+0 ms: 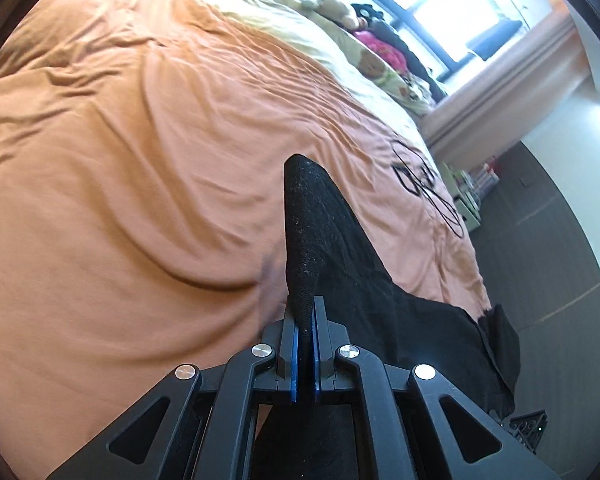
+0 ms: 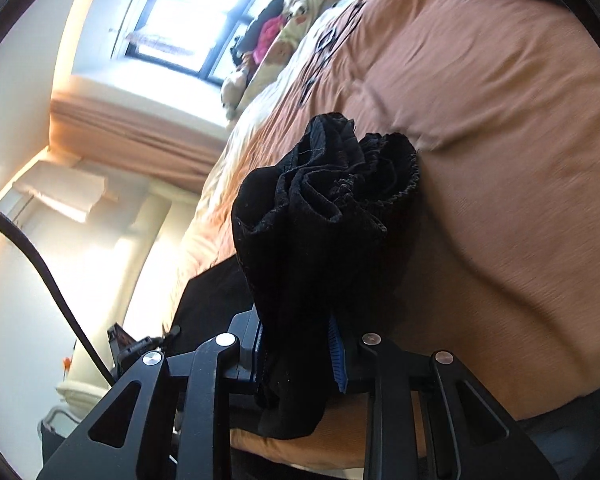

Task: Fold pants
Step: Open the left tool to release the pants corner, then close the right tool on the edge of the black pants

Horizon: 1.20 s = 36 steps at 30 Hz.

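My left tongs (image 1: pixel 306 312) are pinched nearly flat on a thin edge of the pants (image 1: pixel 340 264), the blue pads (image 1: pixel 295 360) almost meeting with only a sliver of black cloth between them. From that grip the fabric stands up ahead of the tongs in a narrow peak, then falls away to their right, where it lies spread along the near edge of the bed (image 1: pixel 120 160) and hangs a little over its side. My right tongs (image 2: pixel 300 344) are clamped on a much thicker bunch of the pants (image 2: pixel 324 200): the pads (image 2: pixel 336 356) stand a fair way apart with the cloth packed between them, and the gathered waistband, its elastic edge crinkled, mushrooms out just ahead of and above the fingertips. More black cloth droops below these tongs, and a flat stretch of it lies on the bed to their left. Everything ahead of both tongs is the orange bed cover, rumpled in long folds, with a black line pattern (image 1: pixel 424 184) stitched on it beyond the left tongs. Farther off, past the cover, lie pale pillows with soft toys (image 2: pixel 272 32) and a bright window (image 1: pixel 452 4). In the right view a dark cable (image 2: pixel 48 280) curves down to the left of the tongs. The orange cover is blurred in the right view.
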Available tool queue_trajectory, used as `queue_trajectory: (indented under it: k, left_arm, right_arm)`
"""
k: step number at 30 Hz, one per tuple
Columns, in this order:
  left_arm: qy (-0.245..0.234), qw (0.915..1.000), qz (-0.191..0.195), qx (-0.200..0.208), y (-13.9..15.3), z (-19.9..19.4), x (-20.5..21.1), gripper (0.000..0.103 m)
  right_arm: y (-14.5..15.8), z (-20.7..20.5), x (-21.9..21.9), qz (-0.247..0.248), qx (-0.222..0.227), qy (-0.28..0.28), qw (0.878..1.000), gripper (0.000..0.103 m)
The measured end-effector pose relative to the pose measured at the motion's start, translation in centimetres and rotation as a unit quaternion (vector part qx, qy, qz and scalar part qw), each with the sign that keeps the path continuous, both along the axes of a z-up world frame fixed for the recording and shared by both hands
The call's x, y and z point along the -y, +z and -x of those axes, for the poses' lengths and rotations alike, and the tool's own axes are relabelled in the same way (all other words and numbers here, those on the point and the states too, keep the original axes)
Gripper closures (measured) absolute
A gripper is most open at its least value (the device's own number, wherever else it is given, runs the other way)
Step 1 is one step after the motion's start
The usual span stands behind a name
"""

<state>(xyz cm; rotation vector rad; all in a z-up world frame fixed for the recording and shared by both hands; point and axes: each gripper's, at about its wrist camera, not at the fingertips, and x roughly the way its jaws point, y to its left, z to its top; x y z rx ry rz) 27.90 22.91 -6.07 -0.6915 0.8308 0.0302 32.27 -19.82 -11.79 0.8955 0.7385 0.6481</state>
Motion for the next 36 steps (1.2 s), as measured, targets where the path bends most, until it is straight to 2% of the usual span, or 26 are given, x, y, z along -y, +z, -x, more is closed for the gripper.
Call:
queue_trajectory:
  k: [4,5,8,9,13,15,18,20,22,24,26,28,31,33,36]
  left_arm:
    - [0.021,0.9997,-0.004,-0.008,-0.1,0.6,-2.4,0.098]
    - [0.024,0.9996,-0.003,-0.012,-0.3,0.6,-2.9,0.098]
    - [0.024,0.9990,0.009,-0.036,-1.4,0.4,-3.7,0.097]
    - [0.026,0.9986,0.011,-0.045,-1.8,0.5,-3.9,0.096]
    - [0.058,0.9958,-0.014,-0.070,-2.0,1.3,-4.9,0.094]
    - [0.055,0.9964,-0.008,-0.063,-1.8,1.7,-5.3,0.094]
    - [0.050,0.9950,-0.034,-0.079,-1.5,1.9,-5.3,0.092]
    - [0.046,0.9945,-0.041,-0.085,-1.4,2.0,-5.0,0.088]
    - [0.040,0.9946,-0.043,-0.086,-1.5,2.1,-4.6,0.072]
    - [0.035,0.9942,-0.054,-0.085,-1.5,2.6,-4.2,0.065]
    - [0.028,0.9935,-0.063,-0.091,-1.7,2.7,-3.6,0.064]
    - [0.016,0.9927,-0.064,-0.101,-2.1,2.7,-2.8,0.064]
    - [0.010,0.9908,-0.075,-0.112,-2.5,2.7,-1.9,0.064]
    - [0.010,0.9904,-0.075,-0.116,-2.7,2.8,-1.4,0.064]
    - [0.017,0.9899,-0.072,-0.121,-3.2,2.9,-1.0,0.064]
  right_arm:
    - [-0.2,-1.6,-2.0,0.029,-0.012,0.025,0.999,0.075]
    - [0.0,-1.7,-1.9,0.035,-0.014,0.031,0.999,0.067]
    - [0.7,-2.0,-1.1,0.043,-0.012,0.039,0.998,0.031]
    - [1.0,-2.0,-0.5,0.044,-0.010,0.035,0.998,0.027]
    - [1.7,-2.0,2.3,0.034,-0.003,0.006,0.999,0.027]
    - [1.8,-2.2,3.7,0.024,-0.001,-0.017,1.000,0.027]
    - [1.9,-4.4,5.5,0.017,-0.001,-0.033,0.999,0.027]
    - [2.0,-6.7,6.3,0.026,-0.013,-0.046,0.999,0.027]
    - [2.3,-8.8,6.6,0.027,-0.018,-0.051,0.998,0.027]
    - [2.4,-11.0,6.6,0.017,-0.026,-0.045,0.999,0.028]
    - [2.5,-13.4,6.0,0.010,-0.035,-0.036,0.999,0.034]
    - [2.7,-15.4,5.2,0.006,-0.037,-0.023,0.999,0.034]
    - [2.4,-16.5,4.6,0.004,-0.047,-0.009,0.999,0.040]
    - [1.7,-18.0,4.6,0.004,-0.059,-0.001,0.998,0.052]
    - [0.9,-19.1,5.1,0.013,-0.079,0.013,0.997,0.060]
